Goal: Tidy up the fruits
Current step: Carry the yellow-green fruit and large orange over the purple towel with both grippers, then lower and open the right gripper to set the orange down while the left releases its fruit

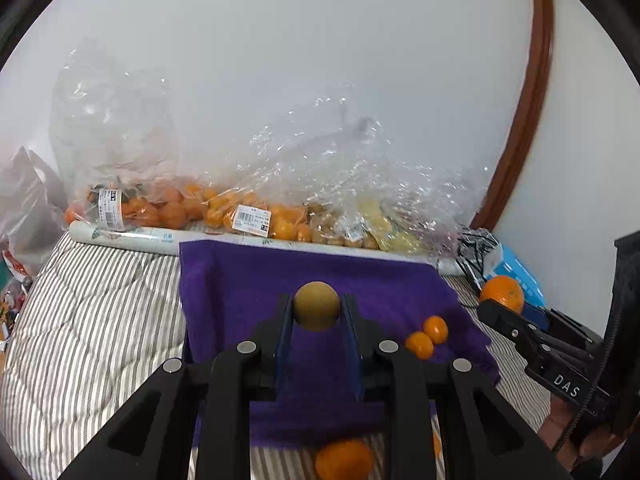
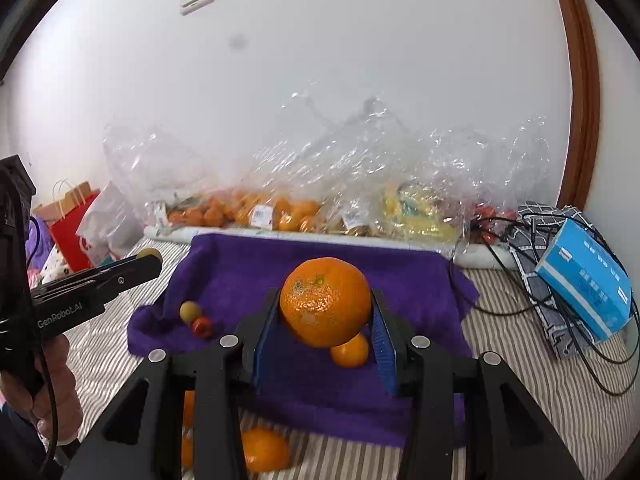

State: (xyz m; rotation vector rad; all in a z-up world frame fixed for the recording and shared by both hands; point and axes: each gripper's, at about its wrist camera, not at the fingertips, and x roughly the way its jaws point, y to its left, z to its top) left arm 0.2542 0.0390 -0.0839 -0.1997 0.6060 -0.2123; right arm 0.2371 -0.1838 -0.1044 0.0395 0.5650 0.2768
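While both hands hold fruit in the air above a bed, the sorting is at its carrying step. The left gripper (image 1: pixel 317 312) is clamped on a small round brown fruit (image 1: pixel 317 306), pinched between its blue pads near the tips. The right gripper (image 2: pixel 325 312) is clamped on a large orange (image 2: pixel 325 301), which fills the gap between its jaws.

Below them a purple towel (image 1: pixel 248 280) lies spread on a striped quilt (image 1: pixel 100 300). On the towel two groups have begun. Toward its right side, seen from the left wrist, two small oranges (image 1: pixel 427 336) lie touching each other. Toward its left side, seen from the right wrist, a small yellow-green fruit (image 2: pixel 189 311) and a small red fruit (image 2: pixel 201 327) lie touching. More oranges (image 2: pixel 264 450) lie on the quilt at the near edge, off the towel.

Behind the towel, against a white wall, clear plastic bags (image 1: pixel 224 208) hold more oranges and other produce. A blue box (image 2: pixel 588 288) and black cables (image 2: pixel 560 312) lie at the right.

Judging from the groups, the next move is to set each fruit with its kind: the large orange beside the small oranges, the brown fruit near the yellow-green and red pair. Each should be lowered until it rests on the towel before the jaws part, since round fruit may roll and knock the others.
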